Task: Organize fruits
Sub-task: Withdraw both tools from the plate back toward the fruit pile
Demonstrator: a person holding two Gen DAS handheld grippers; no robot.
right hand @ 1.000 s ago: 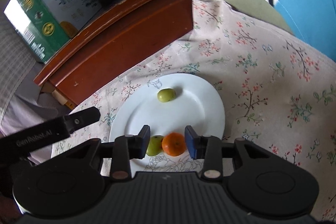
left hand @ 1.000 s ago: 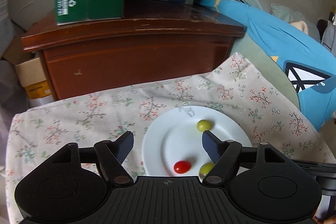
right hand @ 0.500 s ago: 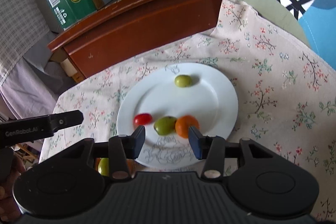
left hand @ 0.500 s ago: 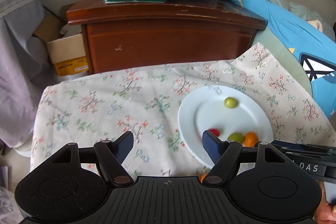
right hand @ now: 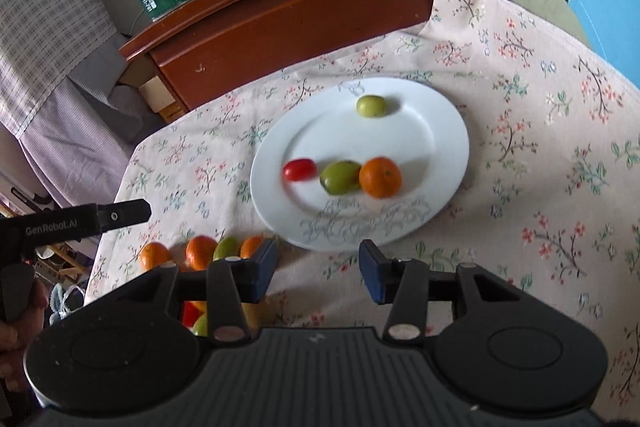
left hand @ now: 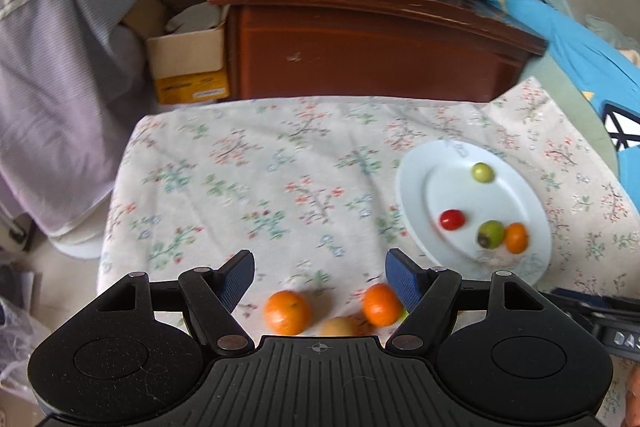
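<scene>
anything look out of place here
Yes: several fruits lie loose on the floral tablecloth off the near-left rim of the white plate, including oranges and a green fruit, while four others already sit on the plate. Nothing looks spilled or damaged.

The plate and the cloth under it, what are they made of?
The plate looks like glazed white ceramic, though it could be melamine: it is smooth, with a soft sheen and a printed rim. The cloth seems woven cotton or linen: matte, creased, flower-printed.
</scene>
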